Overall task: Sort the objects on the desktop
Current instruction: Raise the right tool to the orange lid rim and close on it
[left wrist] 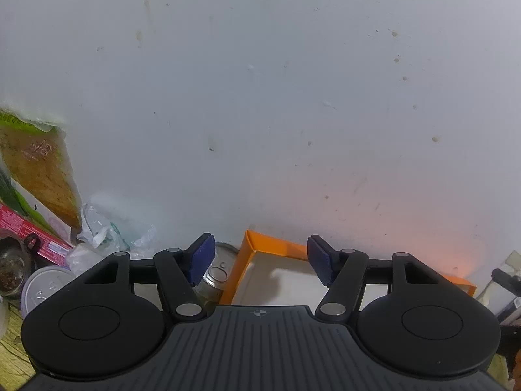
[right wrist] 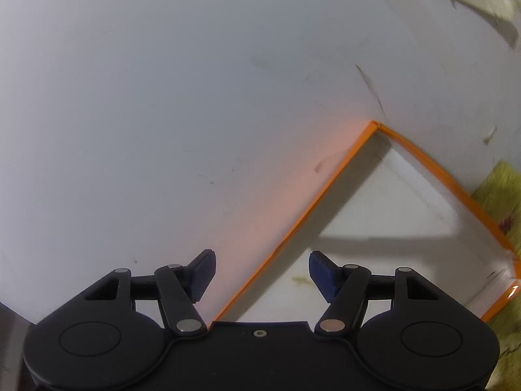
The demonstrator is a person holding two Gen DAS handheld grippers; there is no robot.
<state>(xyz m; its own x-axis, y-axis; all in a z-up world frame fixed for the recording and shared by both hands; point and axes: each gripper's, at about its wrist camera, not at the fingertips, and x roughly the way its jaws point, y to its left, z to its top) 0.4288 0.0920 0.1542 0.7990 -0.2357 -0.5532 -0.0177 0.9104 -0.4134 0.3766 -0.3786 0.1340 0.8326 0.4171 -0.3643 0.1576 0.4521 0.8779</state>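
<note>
Left wrist view: looking over the orange tray (left wrist: 276, 247), white inside and holding nothing visible, sitting hard against the wall with its near-left corner between the pads. Hovering there with the left gripper (left wrist: 260, 260) released, jaws apart and gripping nothing. Likewise showing the right gripper (right wrist: 262, 273) slack and unclenched in the right wrist view, with the tray's (right wrist: 293, 228) thin wall running up between its jaws, not pinched by either pad.

Judging the step as lining up on the tray, or on the tin can (left wrist: 218, 270) standing upright just beside its left wall. Going well here probably means:
- settling on one target before closing, tray wall or can;
- centring the thin wall between the pads, avoiding a skewed pinch that could tip the tray;
- keeping the left pad clear of the can while working at the corner, being so near it.

Facing a white wall (left wrist: 260, 81), scuffed and spotted, picking up an orange glow near the tray. Resting on a yellowish, wood-patterned table (left wrist: 13, 352). Crowding the left side, from big to small: a snack bag (left wrist: 39, 169) leaning on the wall, a red box (left wrist: 19, 224), crumpled plastic wrap (left wrist: 107, 228), a white lid (left wrist: 45, 286), a metal bowl (left wrist: 11, 267).
</note>
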